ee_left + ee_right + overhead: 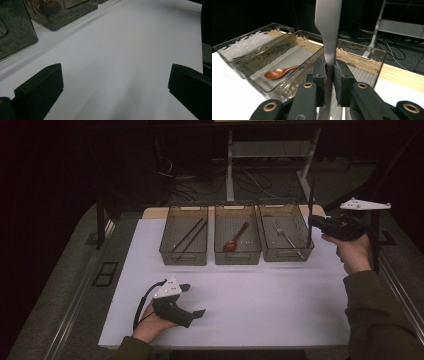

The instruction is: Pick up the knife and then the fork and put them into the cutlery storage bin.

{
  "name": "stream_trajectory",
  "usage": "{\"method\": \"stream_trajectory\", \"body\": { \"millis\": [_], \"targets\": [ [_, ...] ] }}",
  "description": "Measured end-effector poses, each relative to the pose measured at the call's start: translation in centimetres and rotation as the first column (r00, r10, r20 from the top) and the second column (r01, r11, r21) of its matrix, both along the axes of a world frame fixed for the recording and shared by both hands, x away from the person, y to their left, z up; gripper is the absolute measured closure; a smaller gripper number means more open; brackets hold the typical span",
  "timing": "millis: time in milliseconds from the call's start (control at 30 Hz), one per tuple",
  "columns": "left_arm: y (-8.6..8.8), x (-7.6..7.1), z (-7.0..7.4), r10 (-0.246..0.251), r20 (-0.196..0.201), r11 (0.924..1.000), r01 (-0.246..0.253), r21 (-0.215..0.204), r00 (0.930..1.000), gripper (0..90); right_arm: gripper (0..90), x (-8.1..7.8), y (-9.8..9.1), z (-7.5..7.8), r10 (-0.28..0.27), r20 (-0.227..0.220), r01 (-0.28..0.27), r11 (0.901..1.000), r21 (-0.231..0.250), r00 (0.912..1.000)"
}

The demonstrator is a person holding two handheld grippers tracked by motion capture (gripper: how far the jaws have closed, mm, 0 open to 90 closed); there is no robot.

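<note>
the knife (328, 30) stands upright, long axis vertical, its flat grey metal running off the top of the right gripper view, so its tip is cut off. the right gripper (329, 75) pinches it above the right bin (372, 53), near the table's (280, 295) far right corner. the left gripper (115, 82) rests spread wide by the near left edge, empty

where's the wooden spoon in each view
high view: wooden spoon in the middle tray.
right gripper view: left of centre, beyond the right gripper and its metal utensil.
left gripper view: too unclear to tell.
shared landmark: the row of clear trays.
</note>
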State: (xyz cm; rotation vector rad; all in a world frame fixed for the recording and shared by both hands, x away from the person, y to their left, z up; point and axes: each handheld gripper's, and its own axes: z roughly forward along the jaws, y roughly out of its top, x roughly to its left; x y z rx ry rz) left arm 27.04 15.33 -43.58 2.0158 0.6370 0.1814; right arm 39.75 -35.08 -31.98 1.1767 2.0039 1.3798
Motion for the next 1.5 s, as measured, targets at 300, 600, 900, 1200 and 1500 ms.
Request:
{"method": "stream_trajectory", "body": {
  "millis": [300, 600, 900, 1200, 1500],
  "targets": [
    [-0.1, 0.0, -0.1, 0.000, 0.002, 1.0000, 0.000, -0.003, 1.0000, 0.0, 79.3, 2.6, 0.0, -0.6, -0.051, -0.033, 0.049, 0.9979, -0.042, 0.9982],
    [0.0, 0.0, 0.0, -0.003, 0.000, 1.0000, 0.003, 0.000, 1.0000, 0.0, 79.3, 4.6, 0.0, -2.2, -0.094, -0.091, 0.087, 0.9930, -0.081, 0.9914],
    [-0.1, 0.0, 0.0, -0.004, 0.000, 1.0000, 0.004, -0.002, 1.0000, 0.0, 79.3, 5.6, 0.6, -3.9, -0.091, -0.163, 0.065, 0.9859, -0.154, 0.9824],
    [0.0, 0.0, 0.0, -0.004, 0.000, 1.0000, 0.004, -0.001, 1.0000, 0.0, 79.3, 6.1, 1.3, -4.8, -0.085, -0.214, 0.035, 0.9728, -0.229, 0.9731],
    [-0.1, 0.0, -0.1, -0.004, 0.001, 1.0000, 0.004, -0.002, 1.0000, 0.0, 79.3, 6.7, 1.9, -5.8, -0.074, -0.257, 0.000, 0.9613, -0.275, 0.9637]
  ]
}}
